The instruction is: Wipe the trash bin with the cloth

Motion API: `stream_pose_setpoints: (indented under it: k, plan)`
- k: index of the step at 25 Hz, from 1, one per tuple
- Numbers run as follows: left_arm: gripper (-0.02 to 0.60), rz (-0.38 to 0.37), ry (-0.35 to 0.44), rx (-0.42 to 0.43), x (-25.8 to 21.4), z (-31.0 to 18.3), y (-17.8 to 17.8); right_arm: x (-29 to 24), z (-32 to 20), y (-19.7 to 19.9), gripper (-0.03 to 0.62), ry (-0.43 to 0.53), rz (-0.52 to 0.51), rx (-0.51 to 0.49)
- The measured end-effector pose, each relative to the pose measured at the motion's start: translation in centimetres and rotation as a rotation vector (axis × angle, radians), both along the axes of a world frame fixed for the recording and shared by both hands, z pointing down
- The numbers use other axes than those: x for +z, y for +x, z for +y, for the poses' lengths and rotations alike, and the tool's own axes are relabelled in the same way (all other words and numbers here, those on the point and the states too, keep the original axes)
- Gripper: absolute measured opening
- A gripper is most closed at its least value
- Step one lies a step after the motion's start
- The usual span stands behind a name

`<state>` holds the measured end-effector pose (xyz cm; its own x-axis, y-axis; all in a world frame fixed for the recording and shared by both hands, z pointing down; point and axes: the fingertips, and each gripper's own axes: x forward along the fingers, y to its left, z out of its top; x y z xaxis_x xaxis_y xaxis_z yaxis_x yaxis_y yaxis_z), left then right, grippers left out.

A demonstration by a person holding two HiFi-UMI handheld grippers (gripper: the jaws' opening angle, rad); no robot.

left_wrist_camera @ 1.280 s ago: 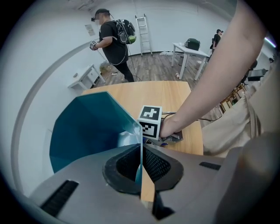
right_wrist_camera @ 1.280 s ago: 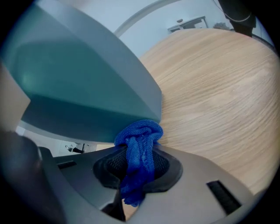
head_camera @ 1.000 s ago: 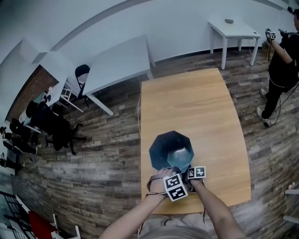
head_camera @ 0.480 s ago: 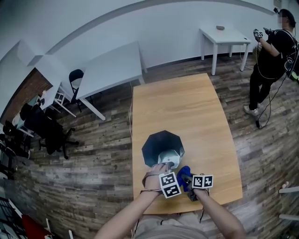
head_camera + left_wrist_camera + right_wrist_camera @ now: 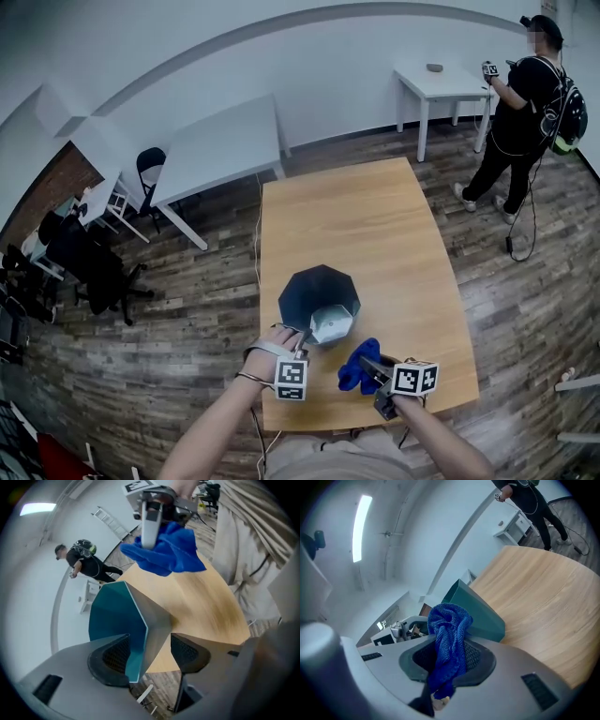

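— Table, item 1: report.
— Light wood top. The trash bin stands on it, toward the end nearest the person.
— Item 2, the bin itself?
— 1 unit with faceted walls, upright, mouth open to the ceiling. The left gripper view shows the inner wall teal and the outer wall grey.
— Item 3, left gripper?
— At the bin's near-left rim. Its 2 jaws stand apart and have just been opening. The rim's edge lies between them, with 1 jaw on the inner side and 1 on the outer. Neither pad presses on the wall, so it grips nothing.
— Item 4, right gripper?
— Just right of the bin's near side, not touching it. The jaws are clamped on the cloth.
— Item 5, the cloth?
— Blue and bunched, pinched between those 2 jaws. A rounded fold stands out past the jaw tips toward the bin, and a tail trails back behind the pads. It is beside the bin and apart from it, with no contact on rim or wall.
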<state>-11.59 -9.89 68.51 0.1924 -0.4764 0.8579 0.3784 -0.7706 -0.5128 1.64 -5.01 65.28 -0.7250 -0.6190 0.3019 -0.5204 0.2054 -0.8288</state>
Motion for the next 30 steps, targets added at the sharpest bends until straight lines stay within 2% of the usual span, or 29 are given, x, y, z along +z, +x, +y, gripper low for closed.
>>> stream_pose_setpoints:
  k: [3, 6, 7, 15, 21, 24, 30]
  plan:
    - [0.259, -0.021, 0.014, 0.019, 1.3, -0.1, -0.3, -0.8, 0.3, 0.0, 0.083, 0.018, -0.006, -0.005]
    - [0.168, -0.005, 0.030, -0.001, 1.8, -0.3, -0.4, -1.1, 0.5, -0.3, 0.083, 0.028, -0.003, -0.008]
    - [0.120, 0.001, 0.032, -0.011, 1.7, -0.4, -0.3, -1.2, 0.5, -0.4, 0.083, 0.029, -0.002, -0.008]
    - [0.075, -0.013, -0.057, -0.030, 1.0, 1.6, 1.4, -2.0, -0.9, -0.2, 0.083, 0.021, 0.002, 0.021]
    - [0.052, 0.006, -0.150, -0.121, 1.5, 3.9, 3.9, -1.5, -1.6, 0.6, 0.083, -0.031, -0.058, 0.113]
    - [0.049, 0.024, -0.164, -0.162, 1.5, 3.9, 4.3, -1.1, -2.5, -0.1, 0.083, -0.043, -0.075, 0.144]
    - [0.046, 0.045, -0.179, -0.164, 1.7, 3.9, 4.8, 1.6, -4.1, -0.4, 0.083, -0.094, -0.071, 0.254]
